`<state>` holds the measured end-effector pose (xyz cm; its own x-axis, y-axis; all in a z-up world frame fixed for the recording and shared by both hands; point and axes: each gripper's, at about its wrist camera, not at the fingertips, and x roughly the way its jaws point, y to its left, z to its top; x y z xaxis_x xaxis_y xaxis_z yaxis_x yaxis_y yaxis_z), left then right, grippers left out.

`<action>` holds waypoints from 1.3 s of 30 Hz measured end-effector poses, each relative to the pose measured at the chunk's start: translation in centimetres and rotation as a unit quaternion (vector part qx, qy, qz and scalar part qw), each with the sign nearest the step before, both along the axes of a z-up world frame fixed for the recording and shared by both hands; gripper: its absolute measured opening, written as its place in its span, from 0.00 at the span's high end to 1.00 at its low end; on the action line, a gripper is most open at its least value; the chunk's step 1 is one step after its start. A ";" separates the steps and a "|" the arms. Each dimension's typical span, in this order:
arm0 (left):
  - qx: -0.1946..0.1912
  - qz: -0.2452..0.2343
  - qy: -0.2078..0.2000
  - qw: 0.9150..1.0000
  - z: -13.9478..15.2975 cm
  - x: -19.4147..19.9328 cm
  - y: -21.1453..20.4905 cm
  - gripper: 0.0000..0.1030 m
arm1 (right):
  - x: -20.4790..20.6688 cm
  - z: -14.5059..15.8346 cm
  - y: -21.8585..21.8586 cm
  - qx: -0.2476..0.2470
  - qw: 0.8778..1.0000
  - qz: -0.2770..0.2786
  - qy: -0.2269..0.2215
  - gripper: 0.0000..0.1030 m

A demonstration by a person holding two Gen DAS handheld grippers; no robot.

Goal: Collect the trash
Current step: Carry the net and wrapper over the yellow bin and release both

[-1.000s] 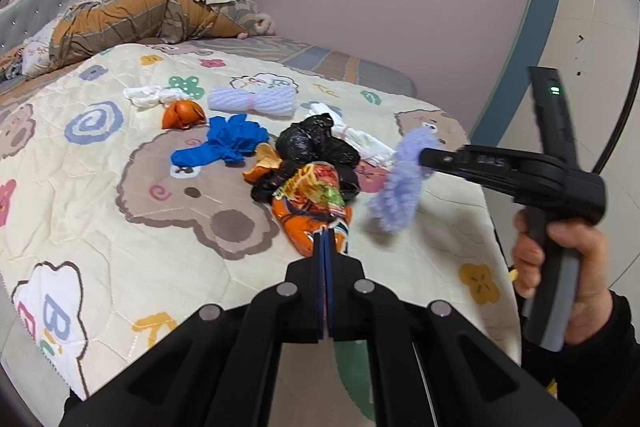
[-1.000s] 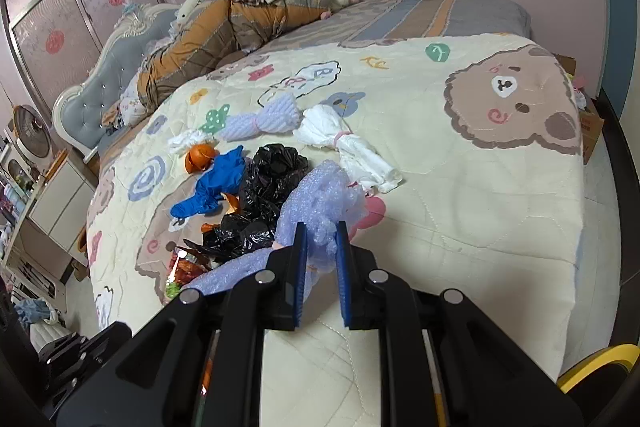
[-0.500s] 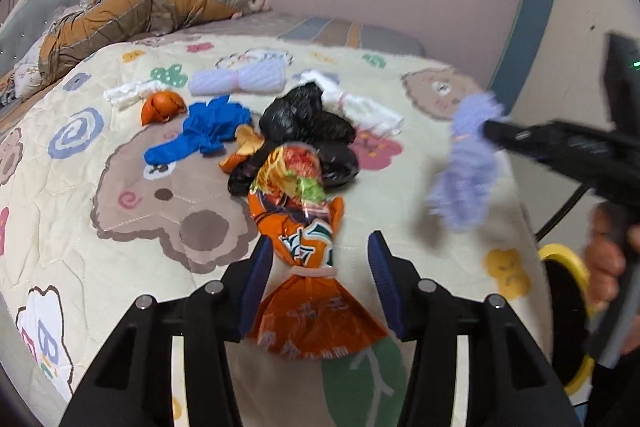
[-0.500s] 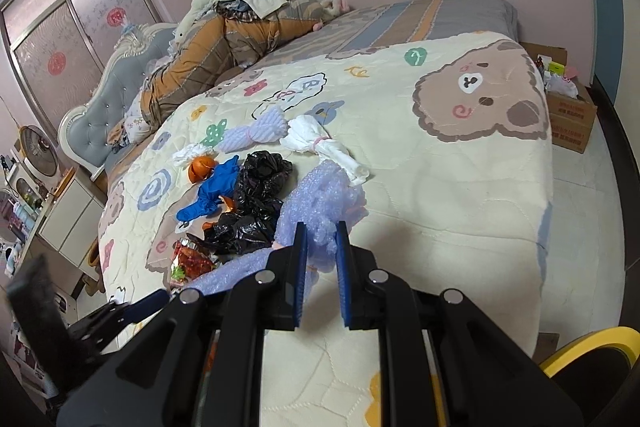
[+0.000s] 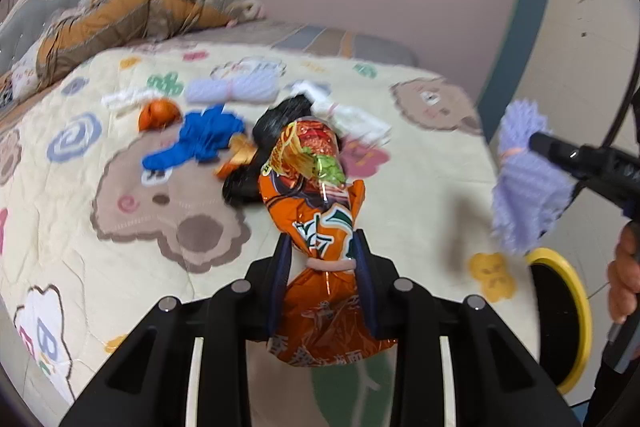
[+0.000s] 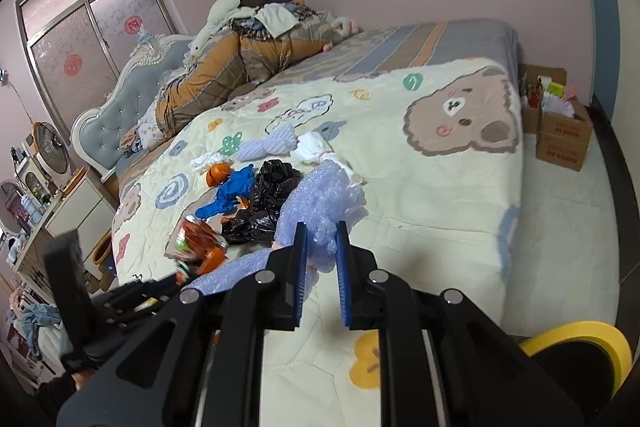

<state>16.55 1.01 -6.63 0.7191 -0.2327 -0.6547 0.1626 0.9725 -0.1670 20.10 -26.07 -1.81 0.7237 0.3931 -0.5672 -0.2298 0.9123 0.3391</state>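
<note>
An orange snack wrapper (image 5: pixel 316 195), tied with a rubber band, lies at the near edge of the bed quilt (image 5: pixel 80 211). My left gripper (image 5: pixel 320 247) straddles its banded neck; its jaws are closing and the pads touch the wrapper's sides. My right gripper (image 6: pixel 320 255) is shut on a lilac foam-wrap bundle (image 6: pixel 324 203) and holds it in the air at the bed's right edge. In the left wrist view that bundle (image 5: pixel 524 187) hangs above a yellow-rimmed bin (image 5: pixel 580 311). Black bags (image 5: pixel 276 119), a blue glove (image 5: pixel 200 139) and an orange ball (image 5: pixel 158 113) lie beyond the wrapper.
Another lilac foam bundle (image 5: pixel 232 89) and a white tied bundle (image 5: pixel 352 115) lie farther back on the quilt. Piled bedding (image 6: pixel 240 55) fills the head of the bed. Cardboard boxes (image 6: pixel 560 131) stand on the floor past the bed's far corner.
My left jaws opened, moved forward around the orange wrapper's neck, and narrowed onto it. The right gripper carried the lilac foam bundle up and away toward the right edge of the bed.
</note>
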 end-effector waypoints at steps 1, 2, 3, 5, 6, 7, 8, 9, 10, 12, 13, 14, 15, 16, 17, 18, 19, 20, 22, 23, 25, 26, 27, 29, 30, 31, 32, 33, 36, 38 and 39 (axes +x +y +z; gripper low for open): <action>-0.001 -0.005 -0.006 1.000 0.6 -0.5 -0.3 0.72 | -0.6 0.4 -0.4 -0.001 1.000 -0.002 -0.004 0.87; -0.001 -0.011 -0.013 1.000 1.3 -0.9 -0.6 0.72 | -1.0 0.6 -0.8 0.000 1.000 -0.003 -0.007 0.87; -0.002 -0.016 -0.018 1.000 1.7 -1.2 -0.8 0.72 | -1.6 0.9 -1.2 -0.001 1.000 -0.006 -0.012 0.87; -0.003 -0.028 -0.027 0.999 2.7 -1.8 -1.6 0.72 | -2.7 1.6 -2.0 -0.004 1.000 -0.012 -0.021 0.87; -0.004 -0.035 -0.030 0.999 3.1 -2.2 -2.1 0.72 | -3.4 2.0 -2.4 -0.007 1.000 -0.016 -0.026 0.87; -0.006 -0.042 -0.032 0.999 3.6 -2.4 -2.6 0.72 | -4.0 2.3 -3.0 -0.011 0.999 -0.021 -0.031 0.87; -0.010 -0.050 -0.033 0.998 4.0 -2.6 -3.1 0.72 | -4.5 2.7 -3.4 -0.014 0.999 -0.027 -0.035 0.87; -0.013 -0.056 -0.033 0.998 4.2 -2.7 -3.5 0.72 | -4.9 2.9 -3.9 -0.016 0.999 -0.032 -0.038 0.87; -0.015 -0.063 -0.034 0.997 4.6 -3.0 -4.0 0.72 | -5.7 3.3 -4.6 -0.017 0.998 -0.038 -0.043 0.87; -0.015 -0.076 -0.039 0.996 5.1 -3.4 -5.1 0.72 | -6.6 3.8 -5.6 -0.017 0.997 -0.049 -0.049 0.87; -0.015 -0.083 -0.041 0.996 5.4 -3.6 -5.7 0.72 | -7.1 4.0 -6.3 -0.019 0.997 -0.055 -0.052 0.87; -0.014 -0.091 -0.043 0.995 5.7 -3.8 -6.4 0.72 | -7.8 4.3 -7.1 -0.022 0.996 -0.067 -0.055 0.87; -0.014 -0.097 -0.045 0.994 5.9 -4.0 -7.0 0.72 | -8.2 4.5 -7.5 -0.024 0.995 -0.072 -0.057 0.87; -0.013 -0.101 -0.047 0.994 6.0 -4.2 -7.5 0.72 | -8.9 4.7 -8.2 -0.027 0.994 -0.081 -0.061 0.87; -0.013 -0.106 -0.048 0.993 6.2 -4.4 -8.0 0.72 | -9.4 4.9 -8.8 -0.029 0.994 -0.087 -0.064 0.87; -0.013 -0.114 -0.049 0.992 6.4 -4.6 -8.8 0.72 | -9.9 5.0 -9.3 -0.033 0.993 -0.094 -0.067 0.87; -0.013 -0.118 -0.049 0.992 6.4 -4.7 -9.3 0.72 | -10.3 5.1 -9.7 -0.035 0.992 -0.099 -0.069 0.87; -0.012 -0.122 -0.050 0.991 6.5 -4.8 -9.8 0.72 | -10.9 5.2 -10.3 -0.039 0.991 -0.106 -0.073 0.87; -0.013 -0.134 -0.050 0.990 6.7 -5.2 -11.0 0.72 | -11.8 5.3 -11.4 -0.042 0.989 -0.117 -0.077 0.87; -0.014 -0.139 -0.051 0.989 6.8 -5.4 -11.6 0.72 | -12.2 5.4 -11.9 -0.042 0.989 -0.120 -0.078 0.87; -0.015 -0.150 -0.050 0.987 6.9 -5.7 -12.6 0.71 | -12.9 5.3 -12.8 -0.042 0.988 -0.127 -0.078 0.87; -0.016 -0.154 -0.049 0.987 7.0 -5.8 -13.0 0.71 | -13.1 5.3 -13.1 -0.043 0.988 -0.130 -0.078 0.87; -0.016 -0.159 -0.049 0.986 7.0 -6.0 -13.5 0.71 | -13.5 5.3 -13.6 -0.043 0.987 -0.134 -0.078 0.87; -0.013 -0.169 -0.051 0.984 7.1 -6.3 -14.6 0.71 | -14.0 5.1 -14.4 -0.044 0.986 -0.141 -0.077 0.87; -0.011 -0.172 -0.051 0.984 7.1 -6.5 -15.0 0.71 | -14.3 5.1 -14.7 -0.045 0.985 -0.146 -0.076 0.87; -0.010 -0.176 -0.050 0.983 7.1 -6.6 -15.4 0.71 | -14.6 5.0 -15.3 -0.044 0.985 -0.152 -0.075 0.87; -0.009 -0.180 -0.048 0.982 7.0 -6.6 -15.9 0.71 | -14.6 4.9 -15.5 -0.043 0.984 -0.155 -0.074 0.87; -0.009 -0.183 -0.046 0.982 6.9 -6.6 -16.2 0.71 | -14.8 4.7 -15.9 -0.043 0.984 -0.158 -0.072 0.87; -0.012 -0.192 -0.036 0.981 6.5 -6.5 -17.2 0.71 | -15.3 4.3 -16.8 -0.047 0.982 -0.168 -0.068 0.87; -0.014 -0.198 -0.029 0.980 6.2 -6.5 -18.0 0.71 | -15.6 4.1 -17.3 -0.050 0.981 -0.173 -0.066 0.87; -0.013 -0.202 -0.026 0.979 6.0 -6.6 -18.4 0.71 | -15.8 4.0 -17.6 -0.051 0.981 -0.176 -0.065 0.87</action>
<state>9.97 -17.36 -0.62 0.5971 -0.5215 -0.6095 0.5418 0.8225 -0.1730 4.30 -43.68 2.17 0.8729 0.0526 -0.4851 0.0697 0.9705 0.2306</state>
